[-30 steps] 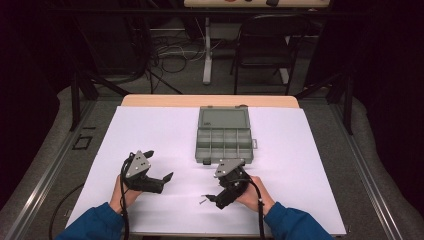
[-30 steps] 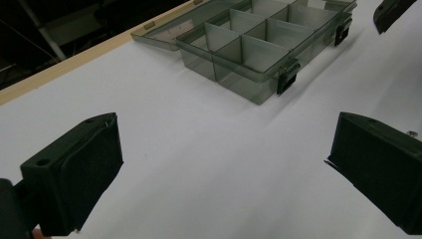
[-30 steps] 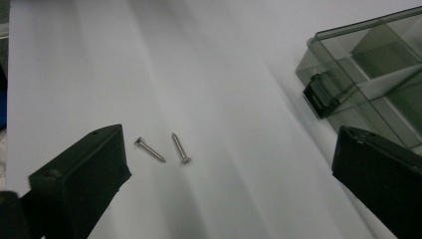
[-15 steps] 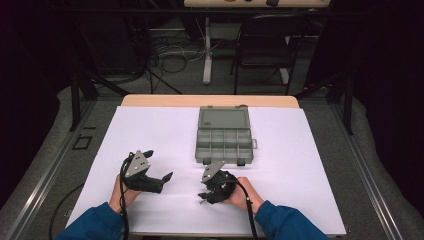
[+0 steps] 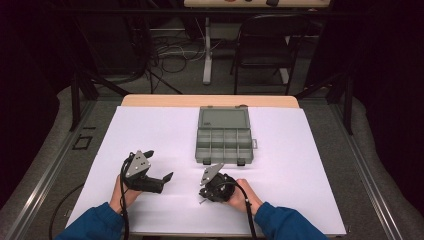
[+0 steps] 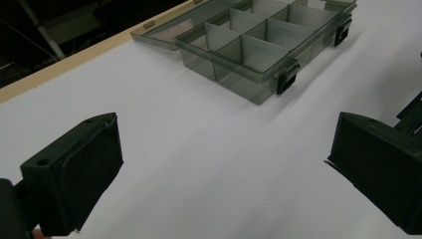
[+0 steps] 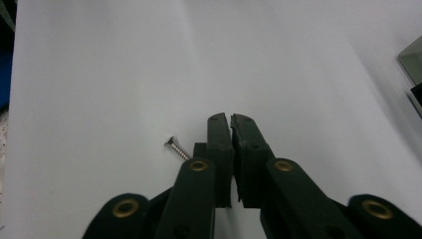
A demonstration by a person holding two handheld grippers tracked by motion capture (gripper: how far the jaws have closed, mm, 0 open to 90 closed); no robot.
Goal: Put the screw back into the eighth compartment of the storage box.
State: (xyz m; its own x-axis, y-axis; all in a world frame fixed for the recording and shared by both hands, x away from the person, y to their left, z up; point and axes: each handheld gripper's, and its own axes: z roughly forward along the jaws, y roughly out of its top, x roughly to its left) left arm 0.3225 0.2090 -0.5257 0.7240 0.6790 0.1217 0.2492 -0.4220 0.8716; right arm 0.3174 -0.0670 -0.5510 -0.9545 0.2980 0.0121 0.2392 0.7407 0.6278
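Right tool [image 5: 204, 196], in the high view, sits low on the white table [image 5: 310, 165], nearer the screw [image 5: 201, 202] than the left tool [image 5: 159, 170], whose jaws gape wide. Its jaws have just closed, shut beside the screw [image 7: 177, 149], gripping nothing; the shank runs slantwise, head pointing away.

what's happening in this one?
A person holds a gripper in each hand over a white sheet. The right gripper has just closed on a small screw, which sticks out to one side of the jaws. The left gripper is open, holding nothing. An open compartment box lies ahead, with no parts visible in it.
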